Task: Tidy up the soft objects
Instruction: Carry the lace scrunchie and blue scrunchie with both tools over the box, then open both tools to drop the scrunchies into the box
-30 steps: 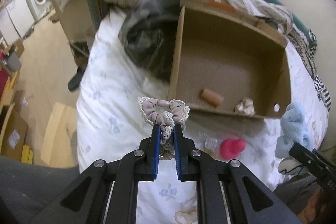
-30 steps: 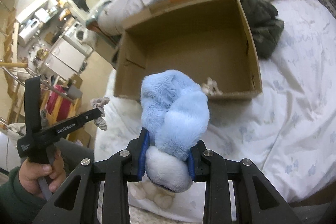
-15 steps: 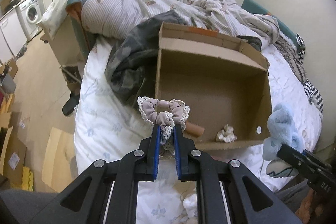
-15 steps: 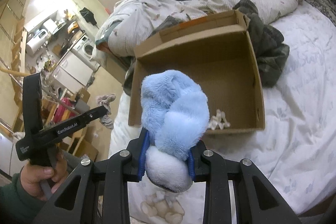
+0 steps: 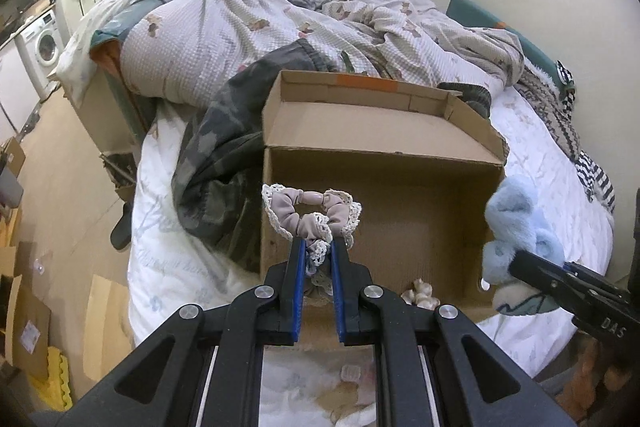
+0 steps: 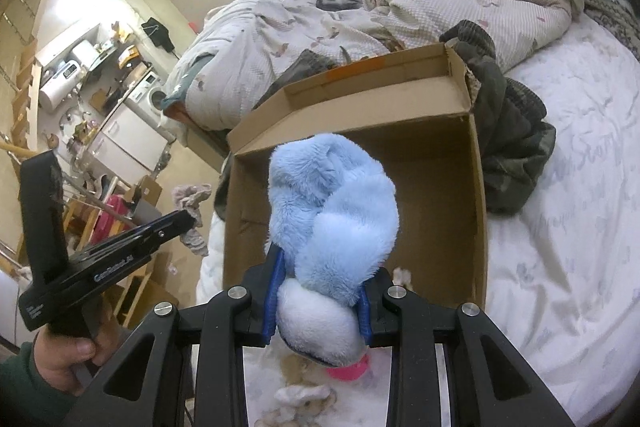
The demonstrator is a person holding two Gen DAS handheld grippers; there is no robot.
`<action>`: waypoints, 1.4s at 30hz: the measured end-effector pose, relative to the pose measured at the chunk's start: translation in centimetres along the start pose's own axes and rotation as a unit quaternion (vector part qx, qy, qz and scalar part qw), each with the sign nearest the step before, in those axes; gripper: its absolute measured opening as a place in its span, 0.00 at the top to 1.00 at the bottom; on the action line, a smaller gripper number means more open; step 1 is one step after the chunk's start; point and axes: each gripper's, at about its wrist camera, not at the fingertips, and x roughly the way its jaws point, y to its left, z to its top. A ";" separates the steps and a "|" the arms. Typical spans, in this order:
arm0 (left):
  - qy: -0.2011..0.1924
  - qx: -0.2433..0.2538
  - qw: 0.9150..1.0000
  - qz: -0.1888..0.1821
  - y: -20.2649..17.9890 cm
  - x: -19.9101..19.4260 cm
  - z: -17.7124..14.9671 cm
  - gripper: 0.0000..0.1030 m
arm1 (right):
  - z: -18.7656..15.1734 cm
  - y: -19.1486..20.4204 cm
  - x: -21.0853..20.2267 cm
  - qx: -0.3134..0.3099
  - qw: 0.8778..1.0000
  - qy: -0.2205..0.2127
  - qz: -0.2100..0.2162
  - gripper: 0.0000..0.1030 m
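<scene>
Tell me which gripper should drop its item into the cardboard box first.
Probably the left. The left gripper holds the scrunchie in front of the cardboard box opening, while the right gripper holds the bulkier blue plush slipper nearer the front wall.

The blue plush toy [image 6: 332, 211] hides the cardboard box [image 6: 478, 211] floor; a pink object [image 6: 350, 371] peeks from beneath.

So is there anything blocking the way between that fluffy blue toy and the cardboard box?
Nothing visible does. The blue plush toy, held in the right hand-held gripper, hangs near the open-topped cardboard box. Inside, only a small cream scrunchie shows near the front wall.
</scene>
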 end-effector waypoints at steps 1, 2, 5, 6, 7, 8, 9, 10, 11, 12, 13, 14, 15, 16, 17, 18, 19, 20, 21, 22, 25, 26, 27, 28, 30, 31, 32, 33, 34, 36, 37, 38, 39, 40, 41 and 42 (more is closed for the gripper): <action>0.003 0.001 1.000 -0.002 -0.2 0.5 0.1 0.89 | 0.2 -0.3 0.4 0.001 1.000 0.001 -0.002 0.69; 0.004 0.004 1.000 -0.001 -0.4 0.8 0.2 0.89 | 0.5 -0.5 0.8 0.001 1.000 0.003 -0.004 0.69; 0.005 0.017 1.000 0.000 -1.2 2.3 0.4 0.89 | 0.5 -0.8 1.9 -0.023 0.999 -0.007 -0.022 0.69; 0.004 0.020 1.000 -0.001 -1.4 2.8 0.4 0.89 | 0.3 -1.0 2.5 -0.027 0.999 -0.006 -0.034 0.69; 0.002 0.025 1.000 -0.002 -1.5 3.4 0.2 0.89 | 0.2 -1.3 3.0 -0.021 0.999 -0.001 -0.037 0.69; 0.000 0.029 1.000 -0.003 -1.6 4.0 0.0 0.89 | 0.1 -1.7 3.3 -0.012 0.999 0.003 -0.036 0.69; 0.000 0.032 0.999 -0.006 -1.6 4.4 -0.2 0.89 | 0.0 -2.1 3.7 -0.006 0.999 0.006 -0.039 0.69; 0.005 0.032 0.999 -0.008 -1.6 5.0 -0.4 0.89 | -0.1 -2.3 4.2 -0.004 0.999 0.010 -0.044 0.69; 0.021 0.029 0.999 -0.012 -1.4 5.8 -0.7 0.89 | -0.2 -2.7 4.6 -0.001 0.999 0.014 -0.047 0.69; 0.032 0.025 0.999 -0.017 -1.3 6.3 -0.8 0.89 | -0.3 -3.0 4.9 0.004 0.999 0.020 -0.049 0.69; 0.038 0.022 0.999 -0.023 -1.2 6.5 -0.9 0.89 | -0.4 -3.2 5.2 0.007 0.998 0.024 -0.052 0.69; 0.042 0.020 0.999 -0.026 -1.0 6.8 -0.9 0.89 | -0.5 -3.4 5.5 0.009 0.998 0.029 -0.053 0.69; 0.042 0.020 0.999 -0.025 -0.9 6.8 -0.9 0.89 | -0.5 -3.6 5.7 0.010 0.998 0.033 -0.054 0.69; 0.042 0.018 0.999 -0.023 -0.7 6.9 -0.9 0.89 | -0.6 -3.7 5.8 0.010 0.998 0.035 -0.054 0.69; 0.043 0.013 0.999 -0.020 -0.5 7.1 -1.0 0.89 | -0.5 -3.8 5.9 0.011 0.998 0.036 -0.054 0.69; 0.045 0.007 0.999 -0.019 -0.3 7.3 -1.1 0.89 | -0.5 -3.9 6.0 0.012 0.998 0.038 -0.053 0.69; 0.047 0.002 0.999 -0.019 -0.2 7.5 -1.1 0.89 | -0.6 -4.0 6.2 0.014 0.998 0.040 -0.051 0.69; 0.050 -0.002 0.999 -0.020 -0.1 7.7 -1.3 0.89 | -0.6 -4.0 6.4 0.016 0.998 0.042 -0.050 0.69; 0.053 -0.005 0.998 -0.018 -0.1 8.1 -1.4 0.89 | -0.6 -4.1 6.6 0.018 0.998 0.044 -0.050 0.69; 0.055 -0.004 0.998 -0.017 -0.2 8.3 -1.5 0.89 | -0.6 -4.1 6.8 0.018 0.997 0.047 -0.051 0.69; 0.059 0.005 0.998 -0.020 -0.7 9.0 -1.6 0.89 | -0.7 -4.1 7.8 0.016 0.996 0.066 -0.055 0.69; 0.060 0.007 0.998 -0.021 -0.9 9.2 -1.7 0.89 | -0.7 -4.2 8.1 0.016 0.996 0.071 -0.056 0.69; 0.060 0.008 0.998 -0.021 -1.0 9.4 -1.7 0.89 | -0.7 -4.2 8.3 0.015 0.995 0.075 -0.058 0.69; 0.059 0.008 0.998 -0.020 -1.0 9.5 -1.7 0.89 | -0.8 -4.2 8.5 0.015 0.995 0.080 -0.060 0.69; 0.058 0.007 0.998 -0.018 -1.0 9.5 -1.7 0.89 | -0.9 -4.3 8.7 0.016 0.994 0.086 -0.060 0.69; 0.057 0.007 0.998 -0.018 -1.0 9.6 -1.7 0.89 | -0.9 -4.3 8.8 0.015 0.994 0.088 -0.062 0.69; 0.056 0.008 0.998 -0.017 -1.1 9.6 -1.7 0.89 | -1.0 -4.3 8.9 0.014 0.994 0.089 -0.065 0.69; 0.055 0.009 0.998 -0.016 -1.1 9.6 -1.8 0.89 | -0.9 -4.3 8.8 0.014 0.994 0.086 -0.069 0.69; 0.054 0.011 0.998 -0.015 -1.2 9.6 -1.9 0.89 | -0.9 -4.3 8.7 0.014 0.994 0.084 -0.072 0.69; 0.053 0.012 0.998 -0.015 -1.3 9.5 -2.0 0.89 | -0.8 -4.3 8.8 0.012 0.993 0.084 -0.077 0.69; 0.053 0.012 0.998 -0.015 -1.3 9.5 -2.0 0.89 | -0.9 -4.3 8.9 0.012 0.993 0.084 -0.079 0.69; 0.053 0.011 0.998 -0.016 -1.3 9.5 -2.0 0.88 | -0.9 -4.3 8.9 0.013 0.993 0.086 -0.080 0.69; 0.055 0.008 0.998 -0.022 -1.3 9.5 -1.9 0.85 | -1.0 -4.3 9.0 0.012 0.993 0.088 -0.080 0.69; 0.057 0.007 0.998 -0.025 -1.4 9.5 -2.0 0.82 | -1.0 -4.2 9.0 0.009 0.993 0.088 -0.081 0.69; 0.060 0.007 0.998 -0.023 -1.4 9.6 -2.0 0.76 | -1.0 -4.1 9.0 0.006 0.993 0.087 -0.082 0.69; 0.061 0.009 0.998 -0.015 -1.5 9.6 -2.0 0.66 | -1.1 -4.0 9.0 0.003 0.993 0.088 -0.082 0.69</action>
